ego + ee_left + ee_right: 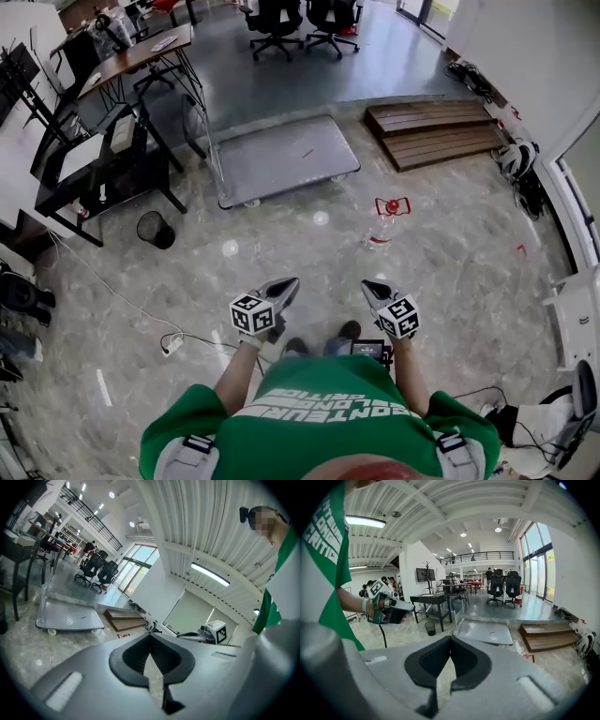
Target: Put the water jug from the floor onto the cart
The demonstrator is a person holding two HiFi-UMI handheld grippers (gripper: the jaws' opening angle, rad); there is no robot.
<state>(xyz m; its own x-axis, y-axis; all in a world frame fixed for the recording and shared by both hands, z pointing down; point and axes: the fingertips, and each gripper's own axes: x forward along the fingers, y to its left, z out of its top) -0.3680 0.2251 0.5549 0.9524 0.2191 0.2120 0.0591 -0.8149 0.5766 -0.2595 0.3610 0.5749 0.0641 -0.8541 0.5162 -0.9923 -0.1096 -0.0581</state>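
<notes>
Marble floor [469, 281]; flat grey cart [286, 161] on it, past the person. Water jug [382, 225], clear with a red top, on the floor near the cart's right front corner, not touching it, ahead of the right gripper [368, 285]. Left gripper [289, 284] alongside. Both grippers' jaws closed, tips meeting, holding nothing.

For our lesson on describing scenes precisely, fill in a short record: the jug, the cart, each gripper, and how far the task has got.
Water jug: clear with a red top, on the floor, apart from the cart and to its right in the head view.
Cart: flat grey platform on wheels.
Left gripper: jaws together, nothing held.
Right gripper: jaws together, nothing held; the nearer one to the jug in the head view.
Task stage: jug not yet lifted.
</notes>
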